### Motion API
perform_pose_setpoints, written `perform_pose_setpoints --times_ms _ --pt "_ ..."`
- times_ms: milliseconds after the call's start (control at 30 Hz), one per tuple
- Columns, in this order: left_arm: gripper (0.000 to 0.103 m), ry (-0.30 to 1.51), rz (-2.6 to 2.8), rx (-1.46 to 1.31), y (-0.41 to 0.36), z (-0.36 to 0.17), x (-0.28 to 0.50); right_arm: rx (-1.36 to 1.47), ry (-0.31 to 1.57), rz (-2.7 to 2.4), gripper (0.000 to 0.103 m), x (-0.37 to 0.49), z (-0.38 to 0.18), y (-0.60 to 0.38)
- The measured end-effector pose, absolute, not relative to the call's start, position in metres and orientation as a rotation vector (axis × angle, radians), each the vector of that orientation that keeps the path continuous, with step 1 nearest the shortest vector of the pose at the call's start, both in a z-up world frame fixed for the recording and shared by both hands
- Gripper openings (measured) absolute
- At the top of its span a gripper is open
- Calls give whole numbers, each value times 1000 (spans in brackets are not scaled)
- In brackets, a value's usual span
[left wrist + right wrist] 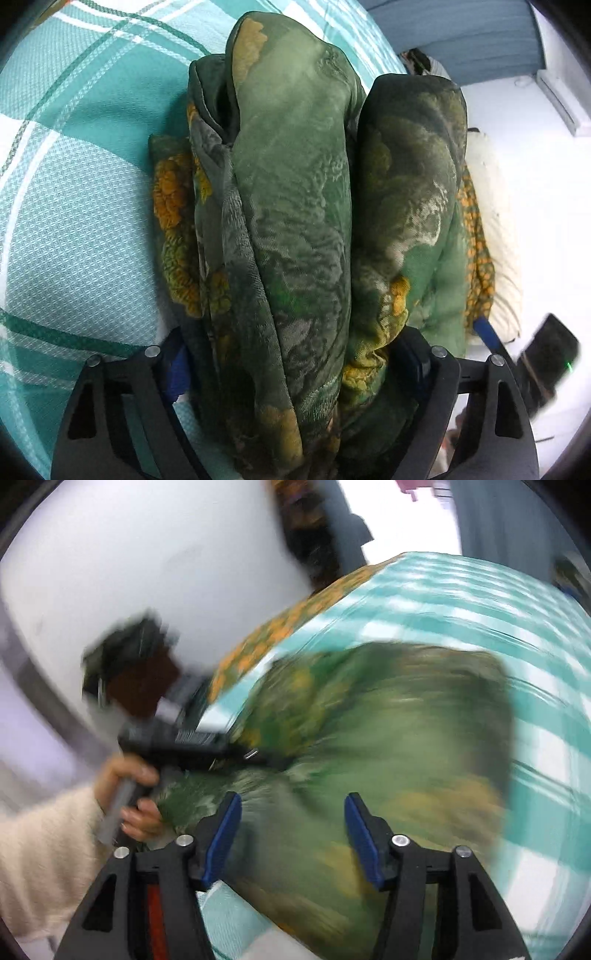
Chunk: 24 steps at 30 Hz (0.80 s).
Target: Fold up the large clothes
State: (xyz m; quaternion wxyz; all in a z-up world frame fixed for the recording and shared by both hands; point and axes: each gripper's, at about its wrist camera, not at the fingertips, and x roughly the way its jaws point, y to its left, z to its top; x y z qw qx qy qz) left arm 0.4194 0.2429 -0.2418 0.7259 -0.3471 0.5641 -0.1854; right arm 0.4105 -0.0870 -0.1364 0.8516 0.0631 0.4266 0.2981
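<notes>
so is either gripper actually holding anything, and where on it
The left gripper is clamped on the bunched green floral cloth, gathered folds filling its jaws. The right gripper is open above the same cloth, gripping nothing.

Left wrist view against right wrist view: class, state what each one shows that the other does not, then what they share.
Only the left wrist view shows the green cloth bundled in thick rolls between the left gripper fingers, filling the gap, with a blue headboard behind.

Only the right wrist view shows the right gripper with its jaws apart and nothing between them, and the person's left hand in a cream sleeve holding the other tool. This view is motion-blurred.

Both show the green cloth and the teal checked bedsheet under it.
</notes>
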Motion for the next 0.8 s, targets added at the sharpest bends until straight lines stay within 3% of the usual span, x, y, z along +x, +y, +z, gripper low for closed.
perform_pose_setpoints --times_ms 33,167,433,500,567,633,800 --pt "87 1245 -408 -761 241 -240 416 186 910 577 82 415 -142 -111" --pt "86 1247 -409 -747 235 -238 411 336 1120 492 83 434 -193 -166" --pt "86 1249 -389 -786 236 -246 414 647 1186 659 82 464 -255 -161" --pt "78 1240 -381 -788 235 -244 412 607 1163 658 77 466 -251 -156" --pt "61 1221 -381 -768 234 -232 407 549 1123 658 67 459 -235 -152" --pt "54 1194 -389 -726 231 -215 402 503 1073 677 63 449 -218 -149" --pt "50 1101 -420 -651 221 -169 397 471 950 719 63 441 -181 -149"
